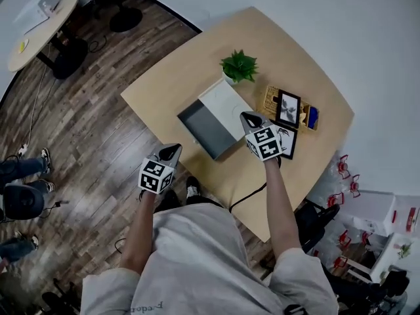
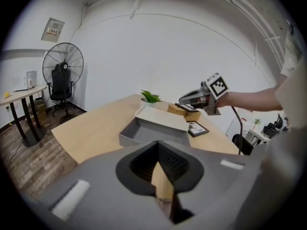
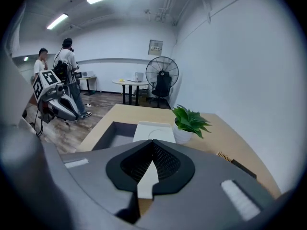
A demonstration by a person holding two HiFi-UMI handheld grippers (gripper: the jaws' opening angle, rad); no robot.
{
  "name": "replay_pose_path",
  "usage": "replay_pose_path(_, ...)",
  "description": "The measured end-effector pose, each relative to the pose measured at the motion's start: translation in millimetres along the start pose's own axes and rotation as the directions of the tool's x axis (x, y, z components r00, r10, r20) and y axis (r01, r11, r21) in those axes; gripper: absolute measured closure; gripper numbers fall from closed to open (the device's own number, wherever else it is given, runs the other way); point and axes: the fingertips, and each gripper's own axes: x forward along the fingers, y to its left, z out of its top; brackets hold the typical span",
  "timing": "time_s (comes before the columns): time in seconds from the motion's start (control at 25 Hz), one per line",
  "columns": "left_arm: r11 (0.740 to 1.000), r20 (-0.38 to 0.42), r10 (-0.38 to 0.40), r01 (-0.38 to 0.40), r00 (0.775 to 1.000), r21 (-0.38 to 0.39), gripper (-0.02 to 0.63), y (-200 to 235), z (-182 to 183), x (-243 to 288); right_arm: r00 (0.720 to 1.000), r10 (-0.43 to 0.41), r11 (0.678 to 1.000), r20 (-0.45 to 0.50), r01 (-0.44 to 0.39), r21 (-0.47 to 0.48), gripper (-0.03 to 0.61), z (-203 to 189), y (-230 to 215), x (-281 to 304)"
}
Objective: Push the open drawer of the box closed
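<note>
We log a pale wood desk (image 1: 190, 77), smooth, with rounded corners. On it lies a flat white box (image 1: 226, 100). Its grey rectangular drawer (image 1: 199, 125) stands pulled out toward the desk's near-left edge, with matte walls. Behind the box is a leafy green plant (image 1: 239, 65) in a white pot. To the right are a woven basket (image 1: 270, 100) and black-framed pictures (image 1: 287, 108), whose contents we cannot make out. The left hand-held gripper (image 1: 172, 151) hangs off the desk over the plank floor (image 1: 98, 143), jaws pressed together, empty. The right hand-held gripper (image 1: 247, 117) is held above the box's right end, jaws together too. The shirt print is cut off and unreadable.
</note>
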Motion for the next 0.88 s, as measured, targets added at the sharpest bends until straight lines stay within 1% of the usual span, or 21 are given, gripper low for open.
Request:
replay_pose_path(0.12,1.0,-0.01,0.01,-0.01,1.0,0.005,0.561,0,-2,9,0.999,0.021,0.997,-0.041,-0.024,-0.077,0.577,3,-13,15)
replay_pose_path(0.16,1.0,-0.014,0.012,-0.012,1.0,0.002,0.56,0,-4,11,0.998,0.033,0.995,-0.048,-0.038,-0.089,0.577,3,-15,20)
replay_pose_path(0.32,0.999,-0.024,0.025,-0.026,0.999,-0.022,0.561,2,-10,21,0.992,0.117,0.992,-0.055,-0.119,-0.047,0.577,0,-6,41)
replay_pose_path(0.56,0.998,-0.021,0.054,-0.055,0.998,-0.041,0.561,10,-14,34,0.971,0.22,0.972,-0.096,-0.227,-0.062,0.577,-17,12,73)
replay_pose_path(0.72,0.997,-0.028,0.057,-0.058,0.998,-0.043,0.56,9,-20,43,0.96,0.262,0.962,-0.101,-0.268,-0.058,0.577,-20,24,93)
replay_pose_path(0.88,0.997,-0.05,0.056,-0.058,0.997,-0.044,0.56,8,-27,50,0.953,0.287,0.955,-0.096,-0.293,-0.053,0.577,-19,34,108)
